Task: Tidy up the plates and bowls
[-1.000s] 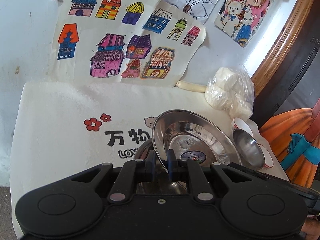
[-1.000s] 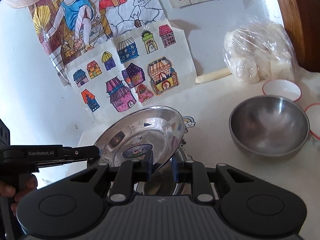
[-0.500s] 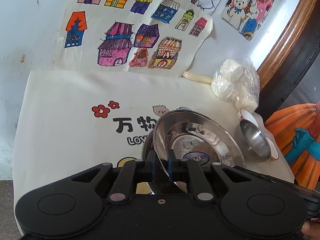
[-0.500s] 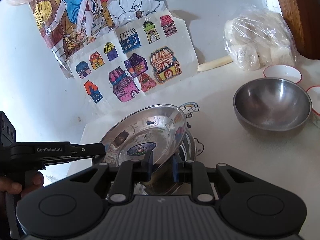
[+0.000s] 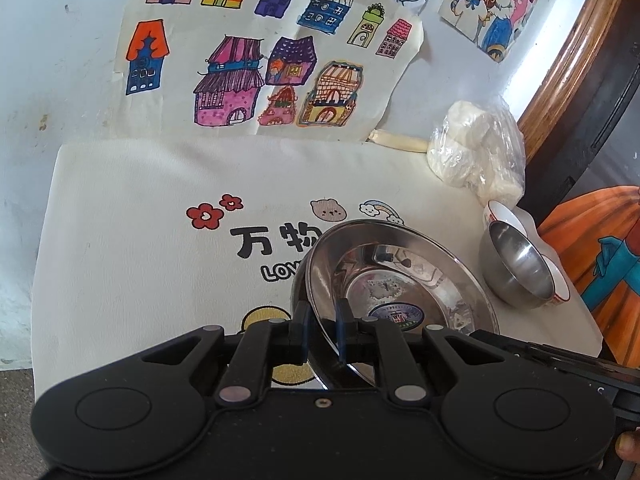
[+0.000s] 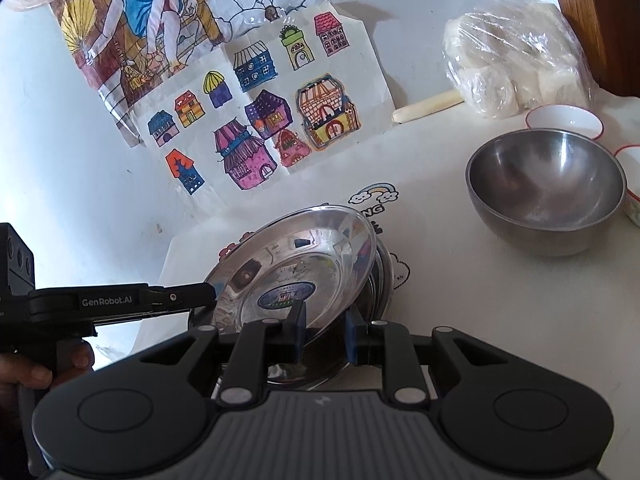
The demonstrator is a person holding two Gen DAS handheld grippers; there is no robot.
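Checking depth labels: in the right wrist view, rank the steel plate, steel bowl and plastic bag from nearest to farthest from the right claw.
1. Steel plate: in the right claw, tilted.
2. Steel bowl: right, mid-table.
3. Plastic bag: far right, by the wall.

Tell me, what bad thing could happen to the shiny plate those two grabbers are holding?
The plate is tilted, and the left gripper and the right gripper each pinch only its thin rim, so it might slip and clang onto the second plate under it. The metal bowl stands close on the right, so a sliding plate could bump it.
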